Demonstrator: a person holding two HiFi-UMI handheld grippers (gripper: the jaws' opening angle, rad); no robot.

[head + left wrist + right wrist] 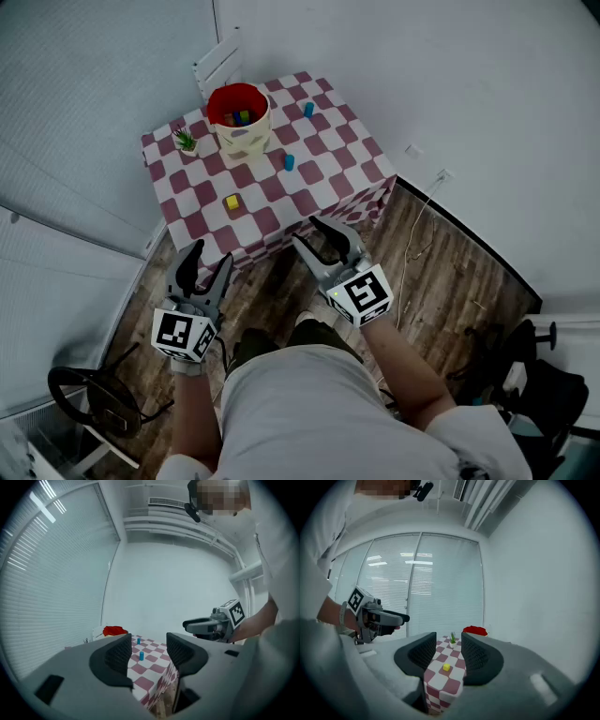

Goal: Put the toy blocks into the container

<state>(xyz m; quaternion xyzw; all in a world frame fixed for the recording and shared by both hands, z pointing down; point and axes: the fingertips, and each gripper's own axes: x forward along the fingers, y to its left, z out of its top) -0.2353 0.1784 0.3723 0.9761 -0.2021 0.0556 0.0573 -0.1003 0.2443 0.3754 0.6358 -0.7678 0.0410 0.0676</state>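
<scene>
The left tool (210, 256) and right tool (307, 232) are hovering open and empty at lower centre, while on the surface (319, 178) above them a yellow block (232, 202) and two blue blocks (289, 161) are lying outside the container (246, 138), a few blocks already sitting inside.

The red-rimmed cream container (242, 139) stood upright, coloured blocks (240, 118) inside. Outside it stood a yellow cube (232, 202), a nearer blue cylinder (289, 162) and a farther blue cylinder (308, 109).

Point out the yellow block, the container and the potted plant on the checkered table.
yellow block (232, 202): head view, on its top face.
container (246, 142): head view, on its cream outer wall.
potted plant (187, 141): head view, on its green leaves.
</scene>
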